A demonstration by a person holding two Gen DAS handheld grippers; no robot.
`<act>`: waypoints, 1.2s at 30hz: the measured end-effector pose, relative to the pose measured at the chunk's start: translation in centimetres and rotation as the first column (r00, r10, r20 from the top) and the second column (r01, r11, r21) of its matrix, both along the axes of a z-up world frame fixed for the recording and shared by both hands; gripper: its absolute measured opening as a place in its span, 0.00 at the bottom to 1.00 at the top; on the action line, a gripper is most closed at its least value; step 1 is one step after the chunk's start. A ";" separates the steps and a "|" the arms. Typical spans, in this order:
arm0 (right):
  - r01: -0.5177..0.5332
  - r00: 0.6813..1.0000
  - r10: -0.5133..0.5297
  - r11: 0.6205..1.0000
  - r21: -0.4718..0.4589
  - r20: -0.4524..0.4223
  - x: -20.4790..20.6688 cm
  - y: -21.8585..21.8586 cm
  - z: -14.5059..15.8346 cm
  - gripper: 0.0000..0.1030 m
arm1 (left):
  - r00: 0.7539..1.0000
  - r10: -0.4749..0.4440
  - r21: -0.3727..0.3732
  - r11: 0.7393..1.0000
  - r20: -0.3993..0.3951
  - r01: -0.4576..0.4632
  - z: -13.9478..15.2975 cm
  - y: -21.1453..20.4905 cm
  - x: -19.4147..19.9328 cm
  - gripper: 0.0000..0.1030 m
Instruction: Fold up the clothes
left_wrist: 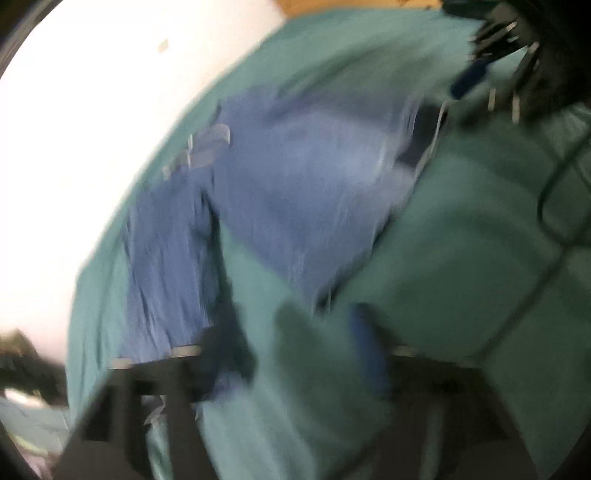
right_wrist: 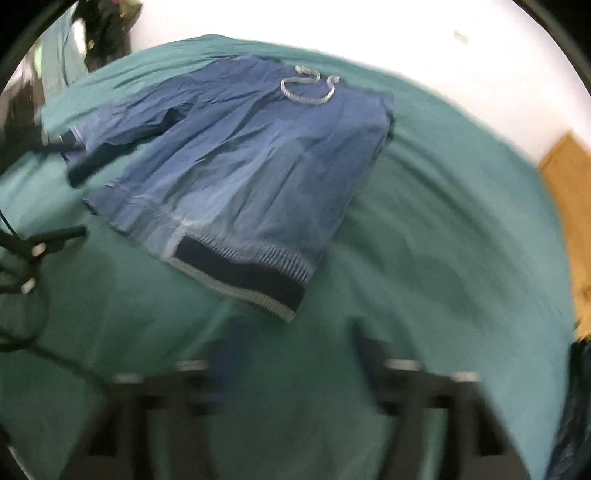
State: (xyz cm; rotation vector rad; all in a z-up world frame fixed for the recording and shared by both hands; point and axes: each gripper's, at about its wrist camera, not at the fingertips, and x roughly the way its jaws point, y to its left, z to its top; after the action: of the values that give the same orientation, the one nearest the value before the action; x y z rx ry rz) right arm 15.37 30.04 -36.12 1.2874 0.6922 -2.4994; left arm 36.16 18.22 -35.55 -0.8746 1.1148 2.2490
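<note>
A blue knit sweater (right_wrist: 236,162) lies flat on the green sheet (right_wrist: 443,229), its pale collar (right_wrist: 306,88) far from me and its dark hem band (right_wrist: 240,275) near. One sleeve (right_wrist: 118,125) lies out to the left; the right side looks folded in. My right gripper (right_wrist: 295,356) hovers open over bare sheet just below the hem. In the blurred left wrist view the sweater (left_wrist: 288,177) fills the middle. My left gripper (left_wrist: 299,343) is open at its near edge with only sheet between the fingers. The right gripper (left_wrist: 498,62) shows at the top right there.
A dark cable (left_wrist: 554,206) loops over the sheet on the right of the left wrist view. A wooden surface (right_wrist: 569,206) lies beyond the sheet's right edge. Dark items (right_wrist: 110,29) stand at the far left. A white surface (right_wrist: 406,44) lies behind.
</note>
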 end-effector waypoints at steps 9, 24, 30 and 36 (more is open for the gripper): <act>-0.199 0.973 0.210 0.974 0.109 -0.098 -3.7 -2.9 -1.9 0.05 | 0.991 -0.119 -0.017 0.993 0.052 0.120 -2.7 2.9 -5.1 0.11; -0.256 0.964 0.263 0.958 0.127 -0.042 -3.4 -5.3 -2.4 0.52 | 0.993 -0.095 -0.088 0.992 -0.076 0.088 -2.8 -1.0 -3.9 0.62; -0.045 0.989 0.047 0.999 0.019 -0.142 -8.0 -5.2 -2.8 0.23 | 0.994 -0.065 -0.046 0.997 -0.085 0.062 -3.3 0.8 -7.5 0.67; 0.228 0.957 -0.232 0.973 -0.040 -0.175 -10.5 -3.5 -3.3 0.45 | 0.991 0.133 0.091 0.987 0.010 -0.133 -1.6 -0.7 -9.5 0.43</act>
State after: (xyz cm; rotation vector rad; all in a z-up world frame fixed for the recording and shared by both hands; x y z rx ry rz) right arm 4.85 26.53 -39.42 1.2095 0.5822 -2.8292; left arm 26.62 17.48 -37.11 -0.9398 0.9689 2.3850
